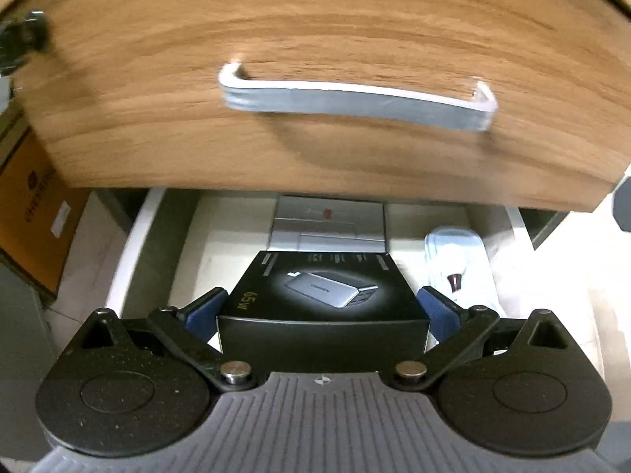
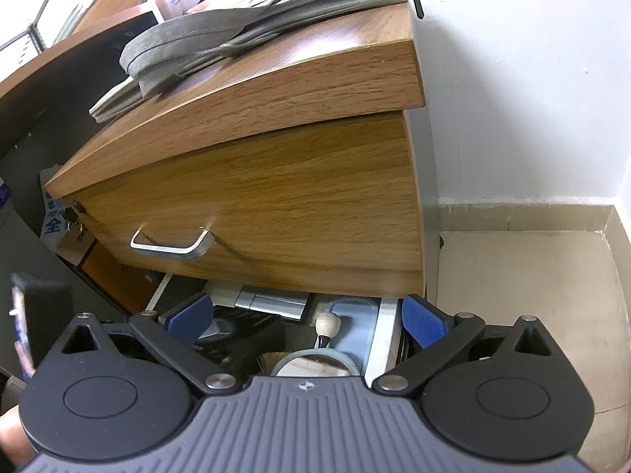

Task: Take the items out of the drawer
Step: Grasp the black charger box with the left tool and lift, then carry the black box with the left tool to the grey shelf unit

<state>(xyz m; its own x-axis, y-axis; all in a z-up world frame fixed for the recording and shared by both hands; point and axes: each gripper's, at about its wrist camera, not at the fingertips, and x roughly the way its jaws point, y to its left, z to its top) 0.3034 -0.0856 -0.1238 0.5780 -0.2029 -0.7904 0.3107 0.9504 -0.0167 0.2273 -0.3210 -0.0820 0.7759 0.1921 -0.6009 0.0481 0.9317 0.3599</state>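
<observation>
The black charger box (image 1: 323, 299) lies in the open lower drawer (image 1: 134, 252), near its front, and sits right between the blue pads (image 1: 205, 307) of the left claw (image 1: 321, 305); the pads stand at its two sides, but whether they press on it or only flank it I cannot tell. Behind the box, further into the drawer, lies a flat silver box (image 1: 329, 222), and to its right a white packet (image 1: 459, 264) with a cable inside. The right claw (image 2: 305, 317) hangs open above the right half of the same drawer, holding nothing; under it are a round lid (image 2: 315, 362), a pale knob-topped brush (image 2: 327, 327) and a light blue tray (image 2: 355, 327). Over the drawer juts the wooden front of the upper drawer (image 2: 276, 205) with its metal handle (image 1: 355, 98), shading the back of the open one. A grey sleeve bag (image 2: 244, 27) lies on top of the cabinet (image 2: 299, 86). To the left stands a brown carton (image 1: 35, 213); to the right are the white wall (image 2: 512, 79) and tiled floor (image 2: 532, 295).
</observation>
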